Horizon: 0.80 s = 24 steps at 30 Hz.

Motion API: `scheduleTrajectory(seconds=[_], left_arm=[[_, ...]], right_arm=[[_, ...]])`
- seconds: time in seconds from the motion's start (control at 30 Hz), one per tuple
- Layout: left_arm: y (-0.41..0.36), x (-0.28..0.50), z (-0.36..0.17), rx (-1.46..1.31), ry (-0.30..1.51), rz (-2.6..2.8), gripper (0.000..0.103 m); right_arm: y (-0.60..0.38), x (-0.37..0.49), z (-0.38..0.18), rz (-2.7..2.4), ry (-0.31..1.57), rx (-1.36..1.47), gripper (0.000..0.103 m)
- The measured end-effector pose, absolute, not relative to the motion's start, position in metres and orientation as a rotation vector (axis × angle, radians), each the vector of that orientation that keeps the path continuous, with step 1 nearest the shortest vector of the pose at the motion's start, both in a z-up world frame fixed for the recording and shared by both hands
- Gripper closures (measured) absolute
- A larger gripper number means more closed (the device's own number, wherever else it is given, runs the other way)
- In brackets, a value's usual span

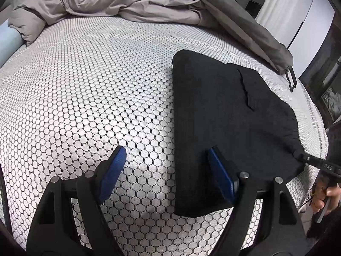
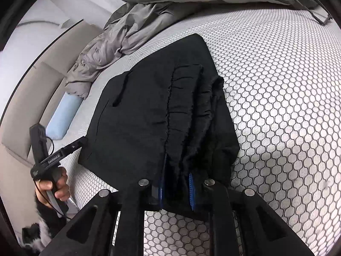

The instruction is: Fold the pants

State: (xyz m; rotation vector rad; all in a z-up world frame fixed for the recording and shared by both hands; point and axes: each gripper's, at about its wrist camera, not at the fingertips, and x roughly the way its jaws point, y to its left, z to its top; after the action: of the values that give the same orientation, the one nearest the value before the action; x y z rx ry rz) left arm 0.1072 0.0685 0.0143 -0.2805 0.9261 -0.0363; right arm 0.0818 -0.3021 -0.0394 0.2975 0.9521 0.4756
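Note:
Black pants [image 1: 223,106], folded into a slab, lie on the honeycomb-patterned mattress [image 1: 85,96]. My left gripper [image 1: 168,170] hovers open at their near left edge: one blue pad [image 1: 114,170] is over bare mattress, the other over the cloth. It grips nothing. In the right wrist view the pants [image 2: 149,111] fill the centre, and my right gripper [image 2: 177,187] is shut on their bunched, gathered end, with cloth pinched between the blue pads [image 2: 191,189]. The left gripper [image 2: 70,148], held by a hand [image 2: 55,185], shows at the pants' left side.
A crumpled grey duvet [image 1: 110,0] is heaped across the far end of the bed. A light blue pillow [image 2: 64,115] lies by the beige headboard [image 2: 32,81]. The mattress edge [image 1: 315,132] runs close to the pants, with white doors [image 1: 298,10] beyond it.

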Motion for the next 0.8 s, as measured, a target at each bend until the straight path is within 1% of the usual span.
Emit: scheduleTrajectory(seconds=[0.03, 0.07, 0.1, 0.13, 0.23, 0.37, 0.47, 0.5, 0.53, 0.6, 0.67, 0.7, 0.8], left_arm=[[0.069, 0.106, 0.015, -0.28, 0.925, -0.036, 0.026], [0.069, 0.105, 0.016, -0.276, 0.921, -0.035, 0.026], [0.068, 0.103, 0.017, -0.27, 0.917, -0.037, 0.026], [0.067, 0.102, 0.019, -0.262, 0.91, -0.037, 0.026], [0.061, 0.094, 0.028, -0.244, 0.866, -0.044, 0.026], [0.035, 0.083, 0.043, -0.17, 0.794, -0.111, 0.026], [-0.004, 0.078, 0.045, -0.043, 0.754, -0.289, 0.026], [-0.018, 0.079, 0.041, 0.014, 0.76, -0.33, 0.026], [-0.03, 0.079, 0.037, 0.057, 0.784, -0.354, 0.026], [-0.046, 0.083, 0.02, 0.136, 0.863, -0.431, 0.026], [-0.05, 0.081, 0.009, 0.197, 0.883, -0.43, 0.026], [-0.048, 0.079, 0.007, 0.198, 0.886, -0.442, 0.026], [-0.042, 0.066, 0.01, 0.21, 0.889, -0.469, 0.026]], right_arm=[[-0.302, 0.081, -0.035, 0.482, 0.95, 0.287, 0.078], [-0.302, 0.079, -0.03, 0.482, 0.943, 0.279, 0.074], [-0.305, 0.075, -0.023, 0.466, 0.917, 0.272, 0.065], [-0.306, 0.072, -0.018, 0.448, 0.891, 0.263, 0.063], [-0.303, 0.064, -0.001, 0.423, 0.778, 0.222, 0.062], [-0.274, 0.058, 0.013, 0.417, 0.696, 0.122, 0.061], [-0.237, 0.064, 0.009, 0.491, 0.715, 0.051, 0.061], [-0.225, 0.065, 0.005, 0.499, 0.715, 0.019, 0.064], [-0.214, 0.068, 0.002, 0.506, 0.718, -0.011, 0.066], [-0.194, 0.078, -0.012, 0.533, 0.759, -0.052, 0.066], [-0.177, 0.09, -0.031, 0.52, 0.826, -0.143, 0.067], [-0.173, 0.091, -0.037, 0.514, 0.835, -0.183, 0.069], [-0.179, 0.08, -0.041, 0.425, 0.816, -0.338, 0.07]])
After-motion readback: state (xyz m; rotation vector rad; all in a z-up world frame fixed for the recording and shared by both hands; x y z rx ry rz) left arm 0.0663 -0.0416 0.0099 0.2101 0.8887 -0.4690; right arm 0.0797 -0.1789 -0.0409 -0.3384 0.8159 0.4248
